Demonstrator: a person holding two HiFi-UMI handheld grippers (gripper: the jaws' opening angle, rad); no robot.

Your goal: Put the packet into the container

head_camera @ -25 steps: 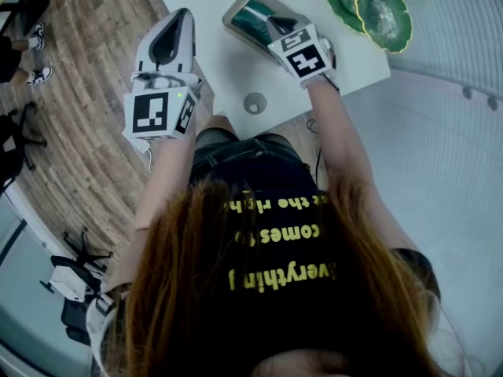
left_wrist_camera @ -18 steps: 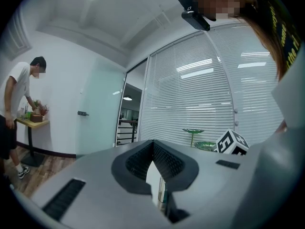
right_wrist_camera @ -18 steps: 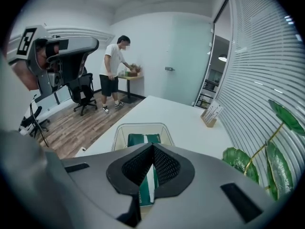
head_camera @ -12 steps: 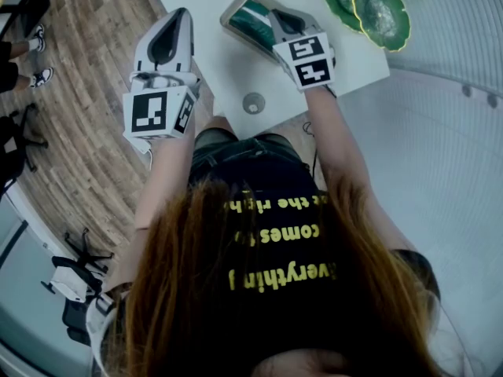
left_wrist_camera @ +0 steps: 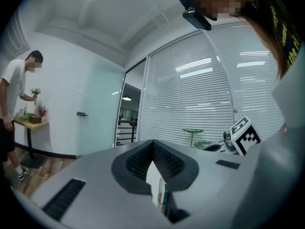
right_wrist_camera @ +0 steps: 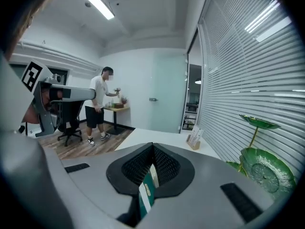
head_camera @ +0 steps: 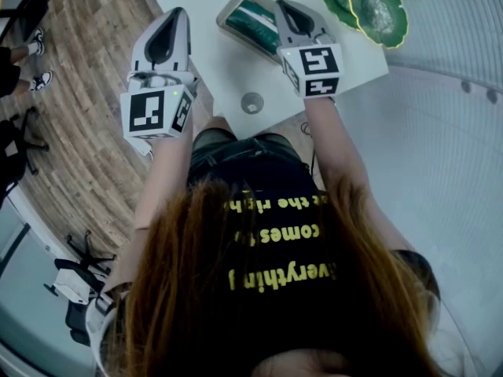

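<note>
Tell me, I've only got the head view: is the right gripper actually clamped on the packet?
Observer: Yes; the right gripper view shows the right gripper shut on the green and white packet, seen edge-on.
Operator: And the left?
Observer: The left gripper is shut, with nothing pinched in it.
Operator: Anything further along the table?
Observer: A small card stand sits on the far part of the table.

Even indoor light from ceiling strip lights (right_wrist_camera: 93, 1), with their reflections streaking the blinds (right_wrist_camera: 257, 80). Head view is dimmer with a bluish cast; the white table (head_camera: 228, 69) is brightest there, shadows soft. Both gripper views: heavy fisheye, black corners, straight lines bowed near the edges, near foreground soft.
</note>
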